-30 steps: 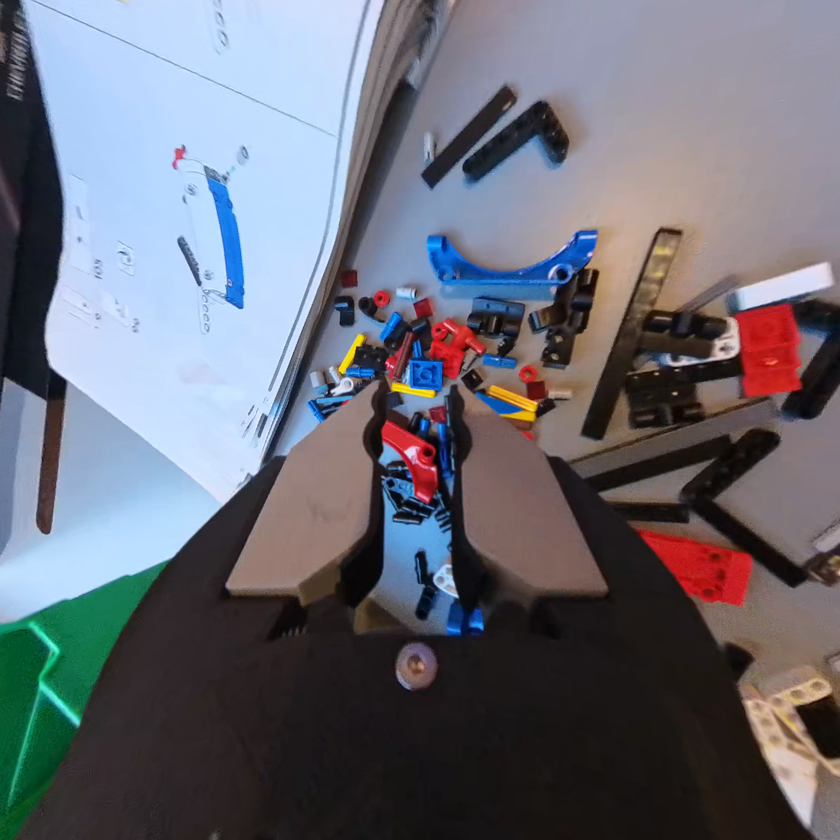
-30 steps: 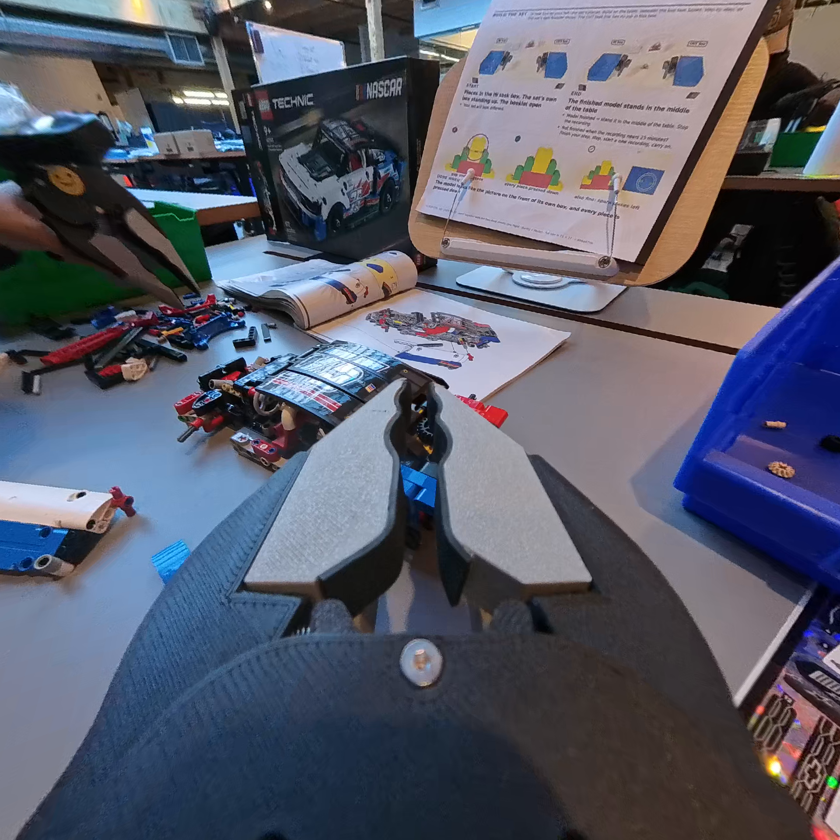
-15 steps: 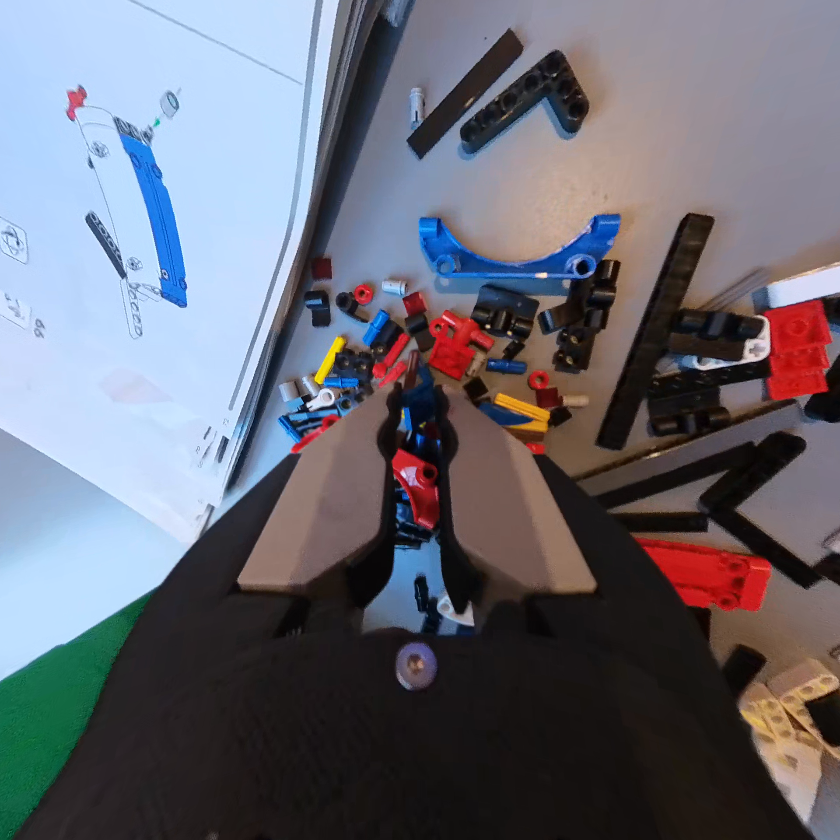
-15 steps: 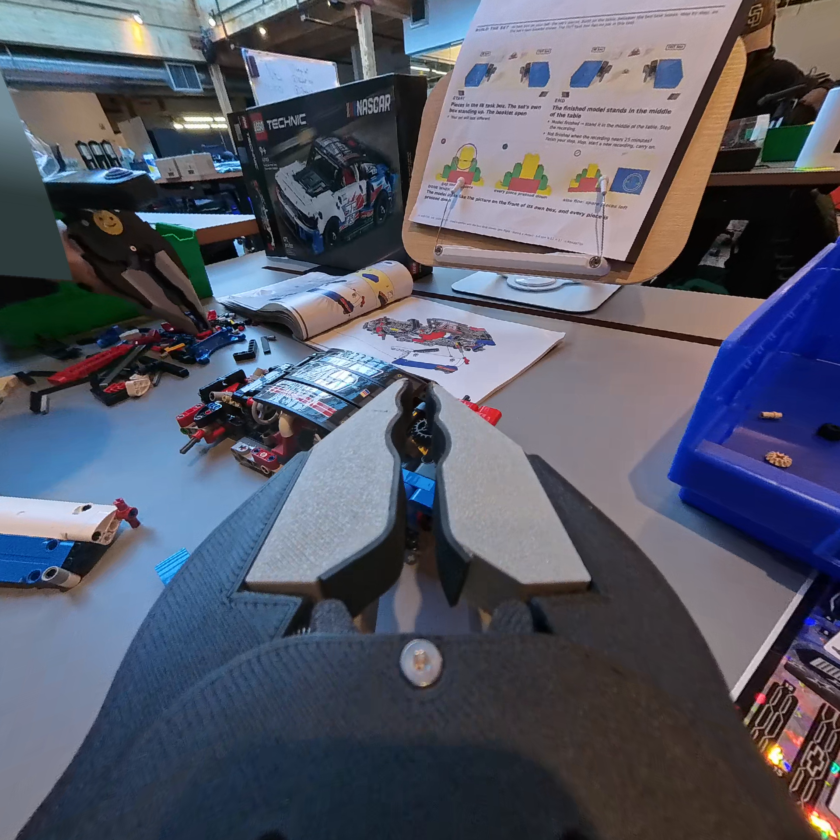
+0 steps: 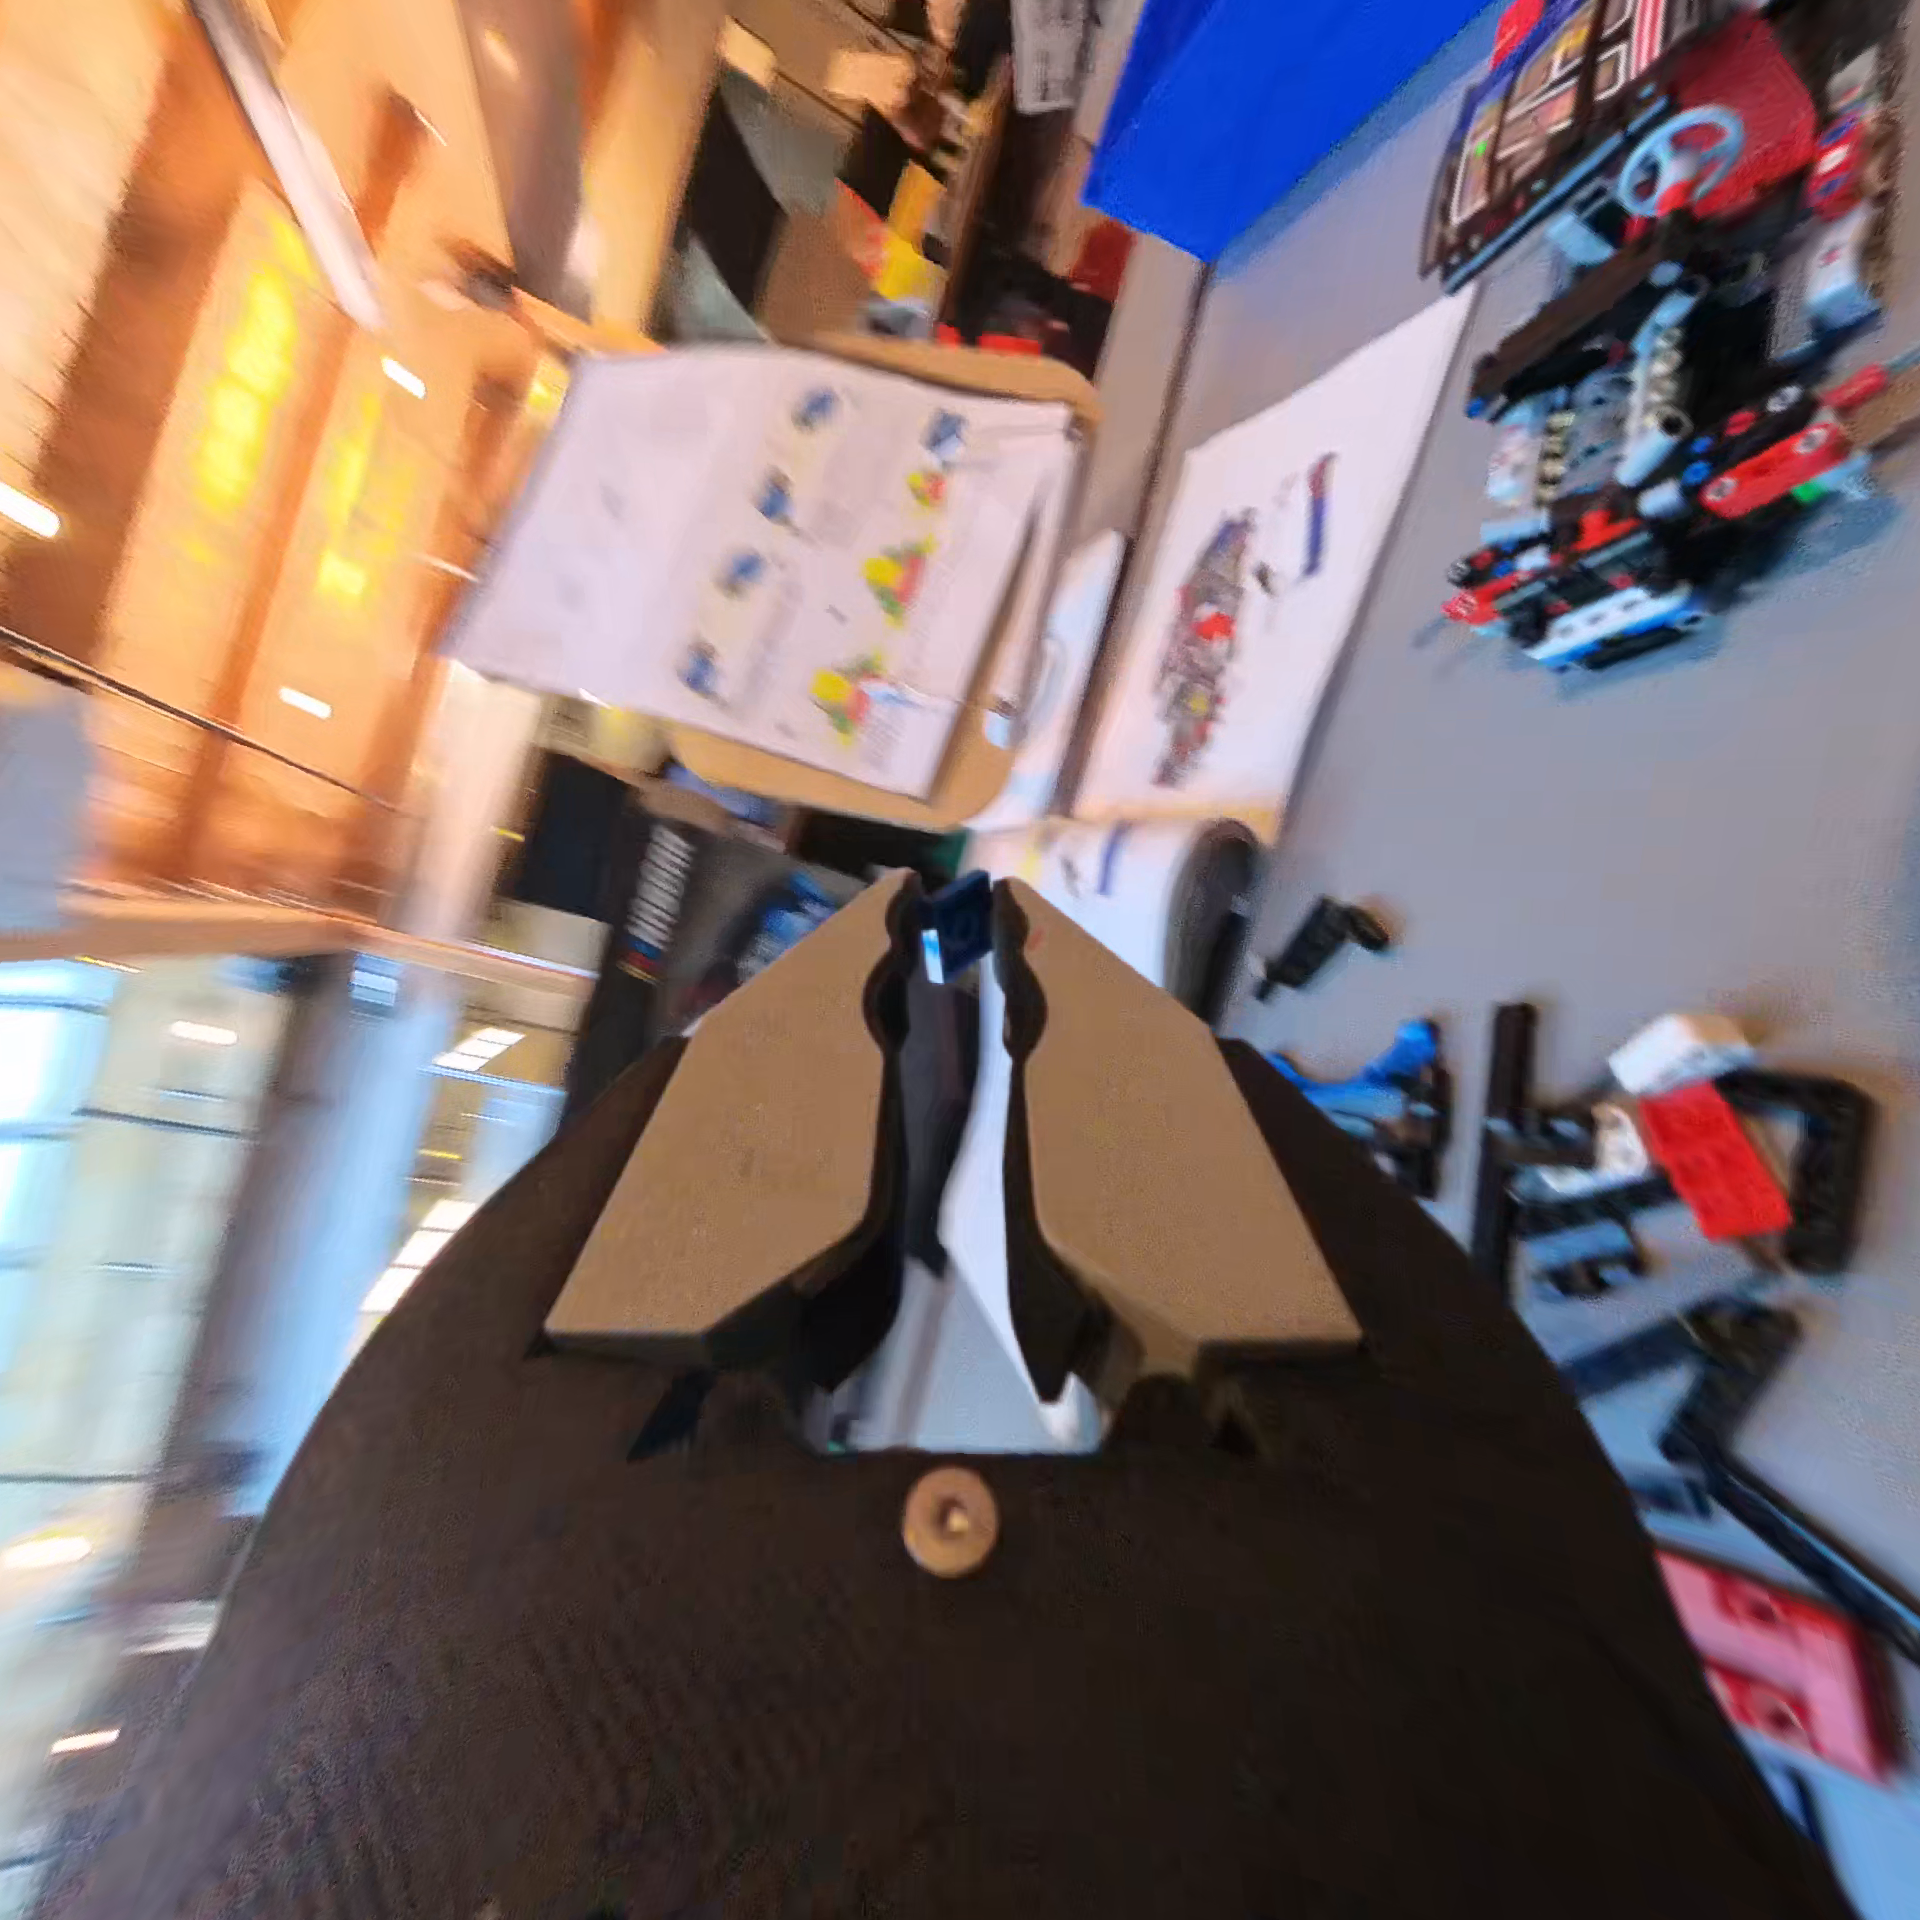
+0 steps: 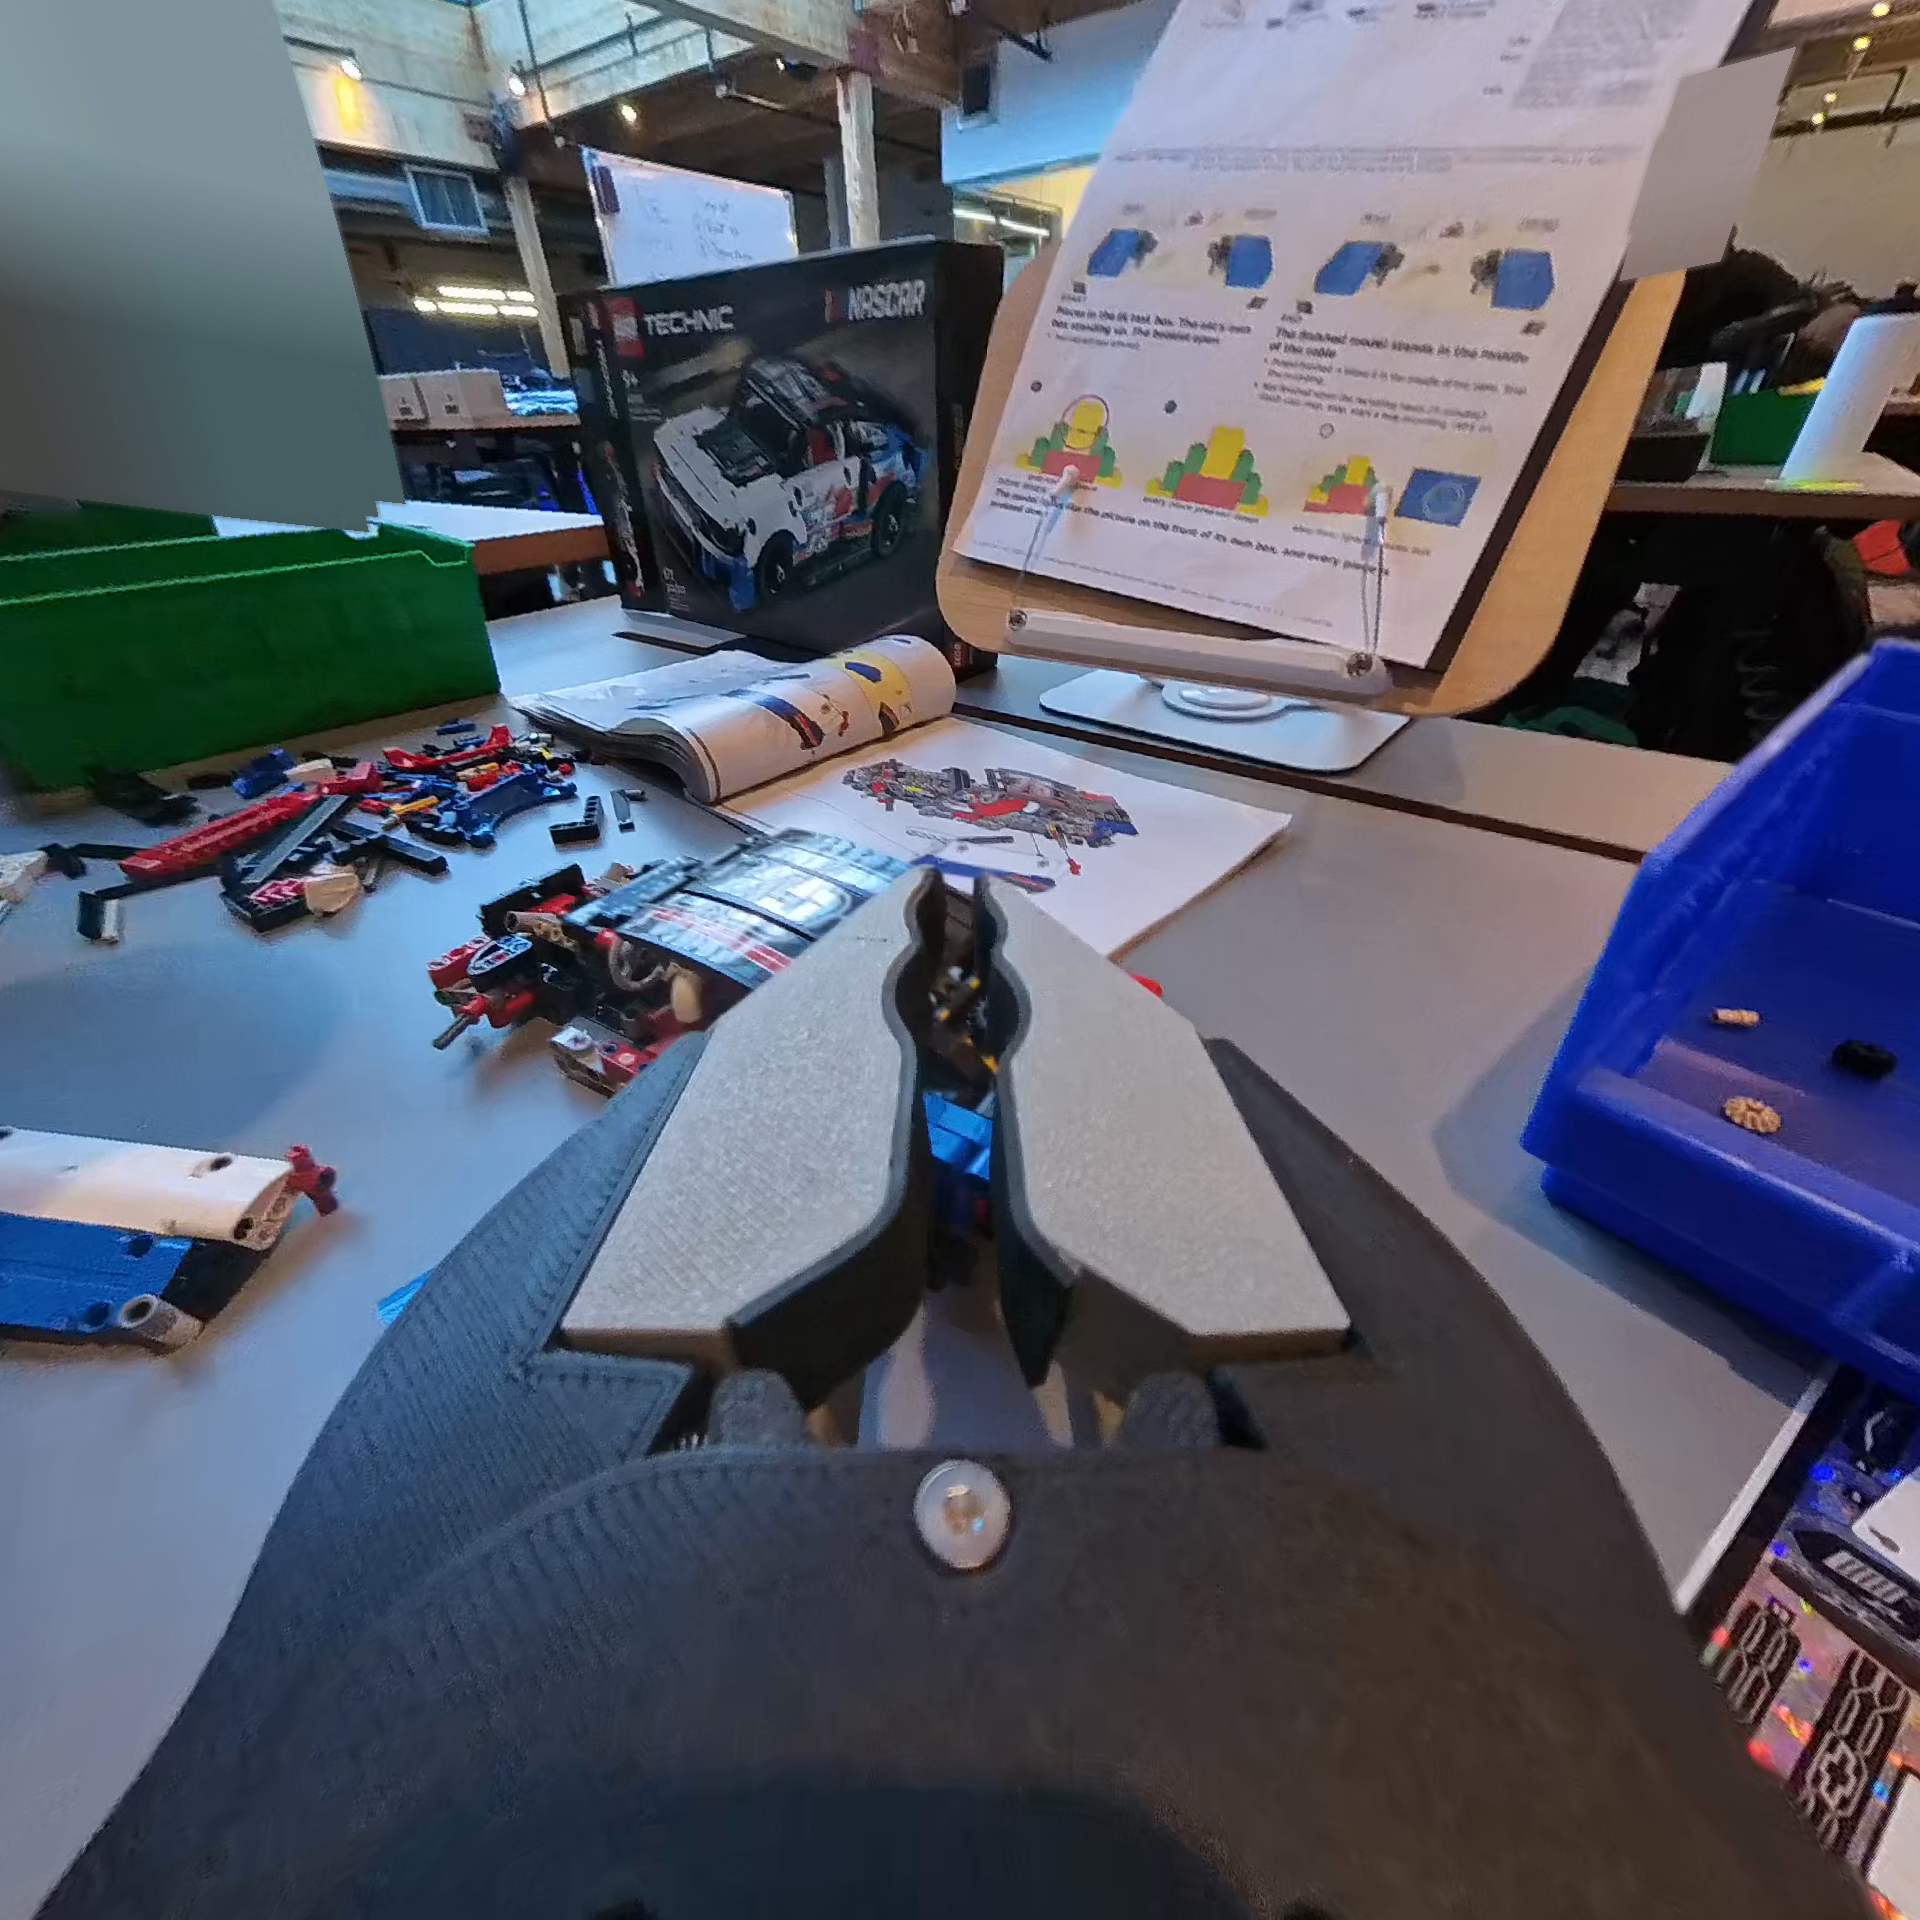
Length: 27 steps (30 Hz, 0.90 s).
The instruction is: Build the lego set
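Fingers of the left gripper (image 5: 954, 920) pinch 1 small blue plate (image 5: 958, 935) by its edge, lifted off the surface (image 5: 1507, 935). Right gripper (image 6: 958, 906), nearly clenched and empty, hovers above the half-built car (image 6: 665, 935). That thin hold could let the plate twist loose.

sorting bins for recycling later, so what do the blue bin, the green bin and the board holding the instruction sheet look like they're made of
Blue open-fronted storage bin: likely moulded plastic, uniform colour with a slight sheen and rounded edges.
Green storage bin: probably the same kind of plastic, with a duller, faintly textured wall.
Tan rounded board behind the instruction sheet: looks like light wood or wood veneer, matte; its pale base could be metal or plastic.
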Each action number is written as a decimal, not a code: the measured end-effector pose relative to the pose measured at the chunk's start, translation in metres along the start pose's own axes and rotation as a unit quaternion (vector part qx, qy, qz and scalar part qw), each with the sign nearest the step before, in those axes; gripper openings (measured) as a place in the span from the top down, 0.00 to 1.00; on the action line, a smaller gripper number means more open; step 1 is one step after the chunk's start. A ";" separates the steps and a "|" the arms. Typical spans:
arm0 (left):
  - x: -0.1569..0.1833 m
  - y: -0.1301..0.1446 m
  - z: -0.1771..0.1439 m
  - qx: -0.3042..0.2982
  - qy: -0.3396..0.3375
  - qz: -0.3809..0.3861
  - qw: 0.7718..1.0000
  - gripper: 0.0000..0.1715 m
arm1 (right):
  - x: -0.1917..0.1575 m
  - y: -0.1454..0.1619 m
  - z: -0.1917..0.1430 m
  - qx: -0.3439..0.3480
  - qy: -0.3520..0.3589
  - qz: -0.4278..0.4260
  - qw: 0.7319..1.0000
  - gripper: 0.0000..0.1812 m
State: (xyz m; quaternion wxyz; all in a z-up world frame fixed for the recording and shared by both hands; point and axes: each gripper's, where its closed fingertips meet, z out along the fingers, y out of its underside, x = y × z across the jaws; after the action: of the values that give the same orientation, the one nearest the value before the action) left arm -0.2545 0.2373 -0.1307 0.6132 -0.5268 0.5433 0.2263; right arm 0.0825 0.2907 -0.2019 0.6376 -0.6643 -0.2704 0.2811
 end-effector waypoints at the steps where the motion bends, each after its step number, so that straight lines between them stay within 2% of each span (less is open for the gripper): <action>1: 0.002 -0.019 -0.002 0.011 -0.031 0.043 0.999 0.94 | -0.004 -0.004 0.000 0.005 -0.003 -0.007 1.000 0.99; 4: 0.010 -0.066 -0.007 0.072 -0.085 0.115 0.987 0.94 | -0.029 -0.027 0.003 0.022 -0.038 -0.029 0.999 0.98; 9: 0.010 -0.115 -0.016 0.182 -0.077 0.012 0.980 0.94 | -0.124 -0.075 0.022 0.010 -0.217 0.017 0.976 0.89; 13: 0.020 -0.147 -0.018 0.247 -0.051 -0.031 0.967 0.94 | -0.198 -0.101 0.032 -0.015 -0.385 0.067 0.920 0.87; 16: 0.029 -0.172 -0.025 0.292 -0.029 -0.053 0.955 0.94 | -0.219 -0.106 0.036 -0.043 -0.445 0.070 0.891 0.90; 21: 0.040 -0.196 -0.036 0.324 -0.022 -0.042 0.945 0.94 | -0.243 -0.106 0.026 -0.099 -0.521 0.105 0.841 0.90; 25: 0.046 -0.205 -0.040 0.337 -0.022 -0.030 0.941 0.95 | -0.254 -0.107 0.015 -0.111 -0.538 0.102 0.829 0.97; 27: 0.047 -0.206 -0.040 0.336 -0.021 -0.028 0.941 0.94 | -0.253 -0.105 0.013 -0.115 -0.530 0.099 0.835 0.96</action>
State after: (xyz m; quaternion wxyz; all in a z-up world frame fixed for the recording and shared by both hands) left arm -0.0821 0.1168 -0.0845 0.7719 -0.3001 0.5599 0.0242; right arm -0.1033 0.1228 -0.0896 0.2846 -0.5057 -0.5296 0.6186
